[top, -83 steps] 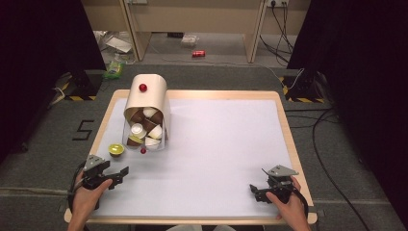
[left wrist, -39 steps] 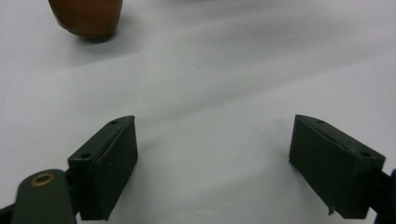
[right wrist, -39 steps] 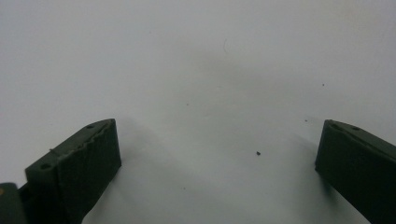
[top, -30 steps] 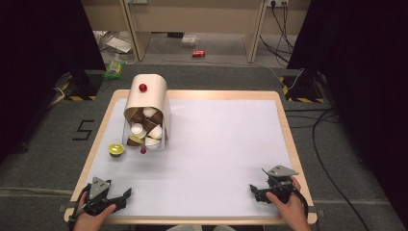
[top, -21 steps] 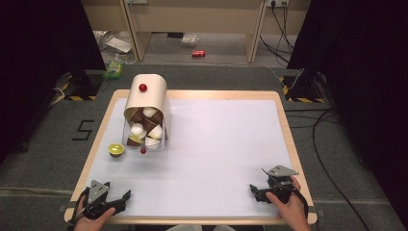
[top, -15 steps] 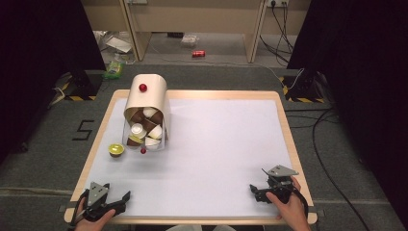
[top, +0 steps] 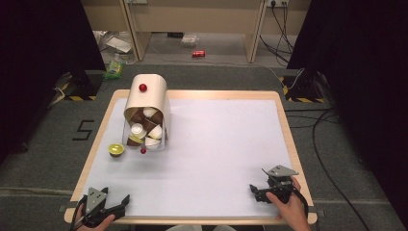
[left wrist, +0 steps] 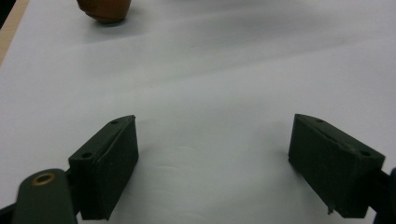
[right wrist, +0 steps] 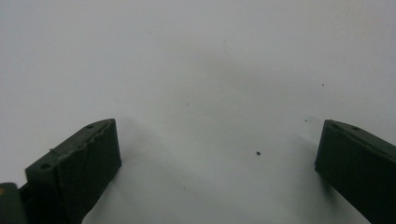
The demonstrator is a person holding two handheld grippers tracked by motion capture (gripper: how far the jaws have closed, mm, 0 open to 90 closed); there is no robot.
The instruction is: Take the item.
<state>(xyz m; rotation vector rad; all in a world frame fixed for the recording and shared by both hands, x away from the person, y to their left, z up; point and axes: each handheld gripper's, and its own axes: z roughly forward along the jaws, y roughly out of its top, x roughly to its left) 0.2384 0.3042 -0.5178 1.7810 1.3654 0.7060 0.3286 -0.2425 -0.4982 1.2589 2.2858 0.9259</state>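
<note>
A beige arched holder (top: 150,98) with a red knob (top: 143,87) lies on the white table (top: 221,144) at the back left. Its open front shows several brown and white capsules (top: 144,129). A yellow-green capsule (top: 116,149) and a small red ball (top: 143,151) rest on the table just in front of it. My left gripper (top: 122,204) sits at the near left corner, open and holding nothing, also seen as my left gripper (left wrist: 212,163). My right gripper (top: 254,193) rests near the front right edge; my right gripper (right wrist: 217,163) is open over bare table.
A brown rounded object (left wrist: 103,9) sits at the top left of the left gripper view, next to the table's wooden edge (left wrist: 10,28). The wooden rim (top: 288,139) frames the table. Cables (top: 332,159) and a red can (top: 198,53) lie on the floor beyond.
The left gripper has drawn back from near the capsules to the near left corner and settled there. The right gripper has stayed still.
</note>
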